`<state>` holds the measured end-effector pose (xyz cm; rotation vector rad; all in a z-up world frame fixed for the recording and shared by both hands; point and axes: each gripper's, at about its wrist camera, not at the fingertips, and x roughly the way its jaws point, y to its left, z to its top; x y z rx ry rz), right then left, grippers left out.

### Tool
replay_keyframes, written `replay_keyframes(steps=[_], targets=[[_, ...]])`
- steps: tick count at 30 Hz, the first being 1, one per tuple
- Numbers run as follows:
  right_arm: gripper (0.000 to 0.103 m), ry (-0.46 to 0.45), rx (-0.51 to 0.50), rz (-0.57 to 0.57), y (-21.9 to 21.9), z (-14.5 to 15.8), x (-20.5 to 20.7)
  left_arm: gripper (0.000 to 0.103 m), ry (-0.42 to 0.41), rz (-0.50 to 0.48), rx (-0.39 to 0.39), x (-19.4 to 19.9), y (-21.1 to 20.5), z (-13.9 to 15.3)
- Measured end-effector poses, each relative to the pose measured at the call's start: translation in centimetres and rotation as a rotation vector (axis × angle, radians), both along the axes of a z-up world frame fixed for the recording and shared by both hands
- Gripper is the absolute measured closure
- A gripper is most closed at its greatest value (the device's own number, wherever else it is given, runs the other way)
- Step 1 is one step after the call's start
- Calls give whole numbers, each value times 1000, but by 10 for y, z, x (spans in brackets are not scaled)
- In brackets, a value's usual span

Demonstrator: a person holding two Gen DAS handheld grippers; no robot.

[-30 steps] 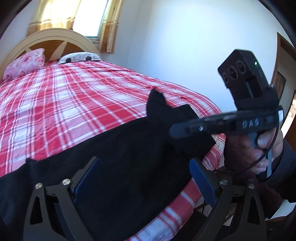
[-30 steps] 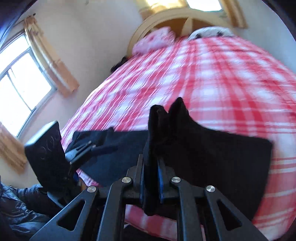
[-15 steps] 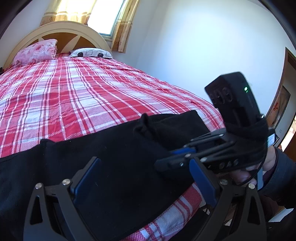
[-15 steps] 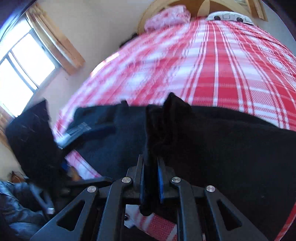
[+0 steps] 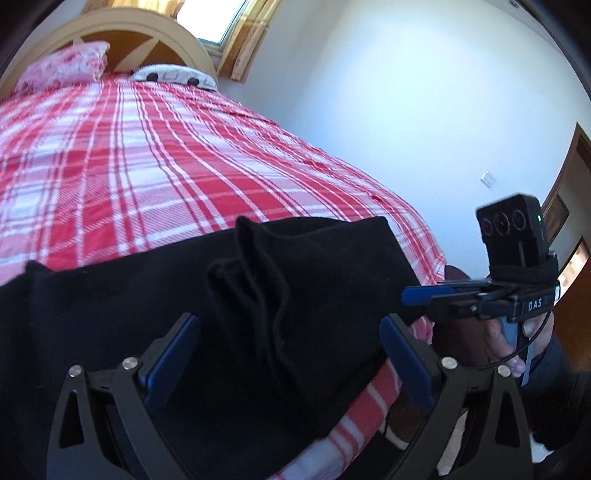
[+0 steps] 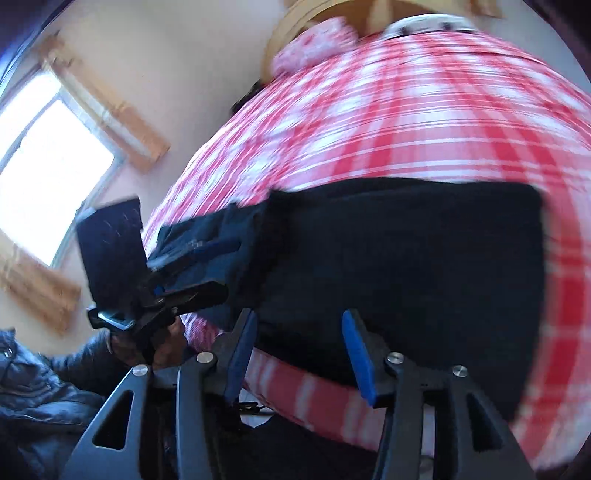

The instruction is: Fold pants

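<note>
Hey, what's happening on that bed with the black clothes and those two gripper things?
A person is folding black pants on the red plaid bedspread, a handheld gripper in each hand. The right gripper is opening with nothing pinched between its pads, and a rumpled ridge stands in the cloth. The left gripper hangs open over that ridge, gripping nothing.

A big bed [image 5: 155,177] has a red and white checked cover. At its top end is a curved wooden headboard [image 5: 147,40]. A pink flowery pillow [image 5: 62,68] lies next to a white pillow [image 5: 173,75]. Behind the headboard is a bright window [image 5: 218,18] with yellow curtains [image 5: 245,44]. The wall [image 5: 406,110] is white, with a small switch [image 5: 487,180] on it.
</note>
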<state>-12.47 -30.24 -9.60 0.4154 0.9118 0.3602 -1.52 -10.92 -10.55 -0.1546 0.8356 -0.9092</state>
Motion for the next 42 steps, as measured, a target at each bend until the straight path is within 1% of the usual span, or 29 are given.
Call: replay_keyframes(steps=[1,2,4,5,6,7,8,11,14,18,21,22,24,26,27,28,30,31,33,34,36,37,38,39,42], targets=[[50,-8,19,-33,-10,1,-7,8,13,-1,3,3,-6,-2],[50,-15,37,-66,-19,1,-13,13,17,4,13,5,-11,-3],[49,-33,61,-124,-35,2,-25,27,-21,11,44,4,-19,0],[49,-42,64,-145,-40,2,-29,48,-32,11,67,4,-22,0],[49,-47,65,-155,-41,3,-31,72,-33,16,84,6,-22,0],[49,-56,68,-166,-44,3,-34,83,-27,20,88,7,-20,-1],[49,-63,68,-173,-45,3,-34,91,-14,11,70,8,-16,-1],[48,-69,68,-189,-42,1,-31,92,-9,29,37,8,-3,1],[48,-71,77,-209,-44,-3,-27,92,-28,49,31,3,4,7],[48,-89,60,-197,-38,-3,-24,92,-38,65,59,3,8,5],[48,-48,3,-204,-35,-14,-13,92,1,73,70,9,8,-7],[48,-23,-3,-219,-36,-22,-10,92,7,77,75,10,7,-10],[48,-32,16,-224,-39,-25,-10,91,-2,79,78,8,7,-9],[48,-32,10,-216,-39,-21,-10,84,-21,89,101,6,6,-6],[48,-45,6,-211,-39,-17,-11,78,-36,97,120,4,6,-4],[48,-55,-3,-210,-38,-14,-11,75,-58,100,136,2,5,-2],[48,-92,-34,-210,-38,-5,-9,60,-100,107,158,-3,4,4],[48,-113,-39,-214,-38,-1,-7,58,-123,111,164,-6,4,7],[48,-143,-36,-220,-40,7,-4,48,-172,116,172,-13,2,15],[48,-157,-39,-223,-41,10,1,46,-200,116,178,-16,0,18],[48,-165,-73,-234,-41,13,10,38,-257,125,200,-23,-5,25],[48,-169,-100,-247,-42,14,17,36,-284,124,209,-25,-8,28],[48,-174,-106,-256,-44,13,24,33,-305,121,217,-27,-12,30],[48,-175,-99,-259,-45,13,28,31,-321,115,224,-29,-16,33],[48,-141,-98,-273,-49,4,44,31,-367,96,244,-33,-27,37]])
